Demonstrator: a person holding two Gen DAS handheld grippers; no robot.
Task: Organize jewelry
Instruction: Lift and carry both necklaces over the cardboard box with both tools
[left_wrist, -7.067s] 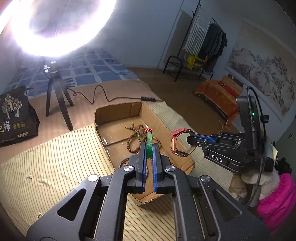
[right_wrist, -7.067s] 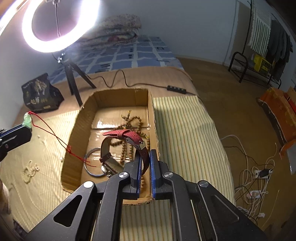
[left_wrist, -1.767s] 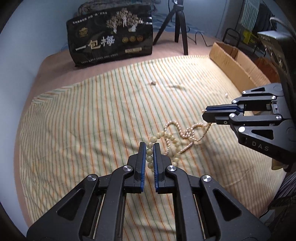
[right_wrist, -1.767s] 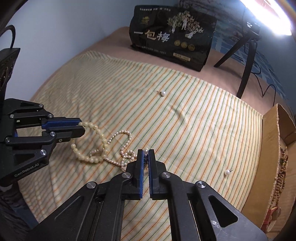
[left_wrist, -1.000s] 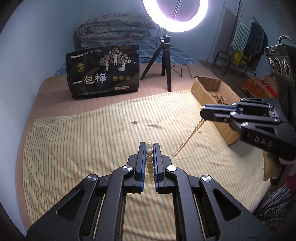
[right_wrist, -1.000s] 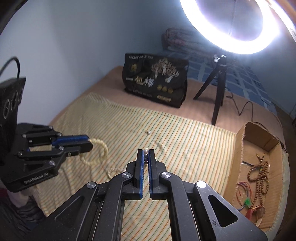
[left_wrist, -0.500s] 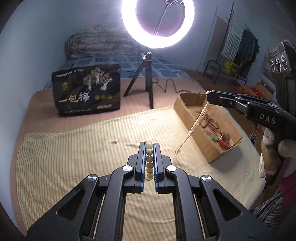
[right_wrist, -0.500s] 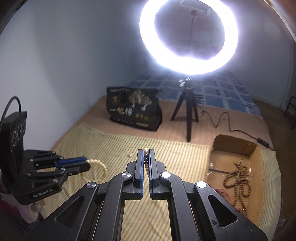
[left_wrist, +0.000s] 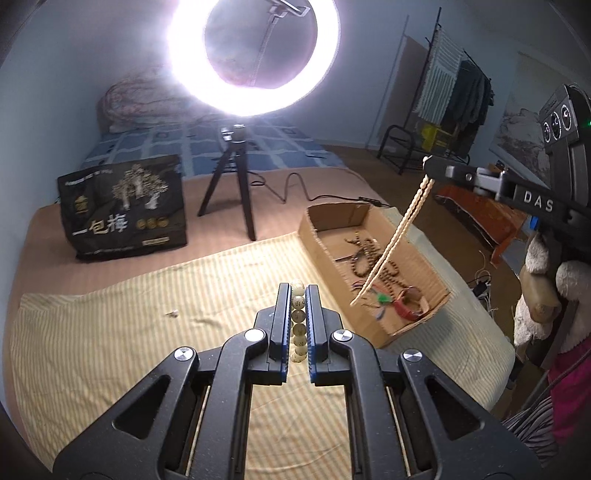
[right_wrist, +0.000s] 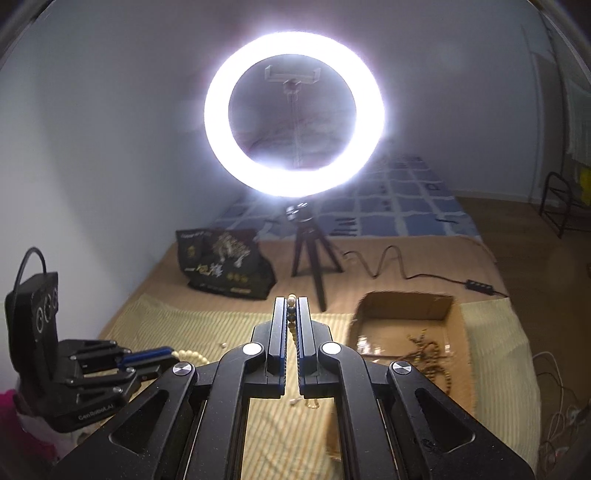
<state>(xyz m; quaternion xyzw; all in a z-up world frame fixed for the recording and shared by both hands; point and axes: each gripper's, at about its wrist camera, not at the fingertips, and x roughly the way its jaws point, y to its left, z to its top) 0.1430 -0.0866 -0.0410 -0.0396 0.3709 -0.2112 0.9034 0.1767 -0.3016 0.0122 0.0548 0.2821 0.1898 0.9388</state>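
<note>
Left gripper (left_wrist: 298, 293) is clamping down on a bracelet of large cream beads (left_wrist: 297, 321), the beads stacking up between its blue-lined fingers. Over on its right, the right gripper (left_wrist: 428, 170) is pinching a thin pearl necklace (left_wrist: 391, 243), and that strand is dangling straight down over the cardboard box (left_wrist: 417, 328). From the right wrist view, the pearls are running down between the closed fingers, with the box sitting ahead and to the right of them.

Progress looks decent: the box is already holding brown prayer beads (left_wrist: 373, 254), a red watch (left_wrist: 408, 306) and a green pendant on red cord (left_wrist: 380, 298). Both pale strands are hanging in the air, so they are judged to be the next pieces going in. One small pearl earring (left_wrist: 172, 314) is lying on the striped mat (left_wrist: 110, 332), off to the left gripper's left, waiting for pickup.

Further out, a black snack bag (left_wrist: 125, 210) and the ring light tripod (left_wrist: 232, 184) are standing beyond the mat, well clear of the path. Nothing is blocking the box; the only worry is the long necklace catching on its near wall.
</note>
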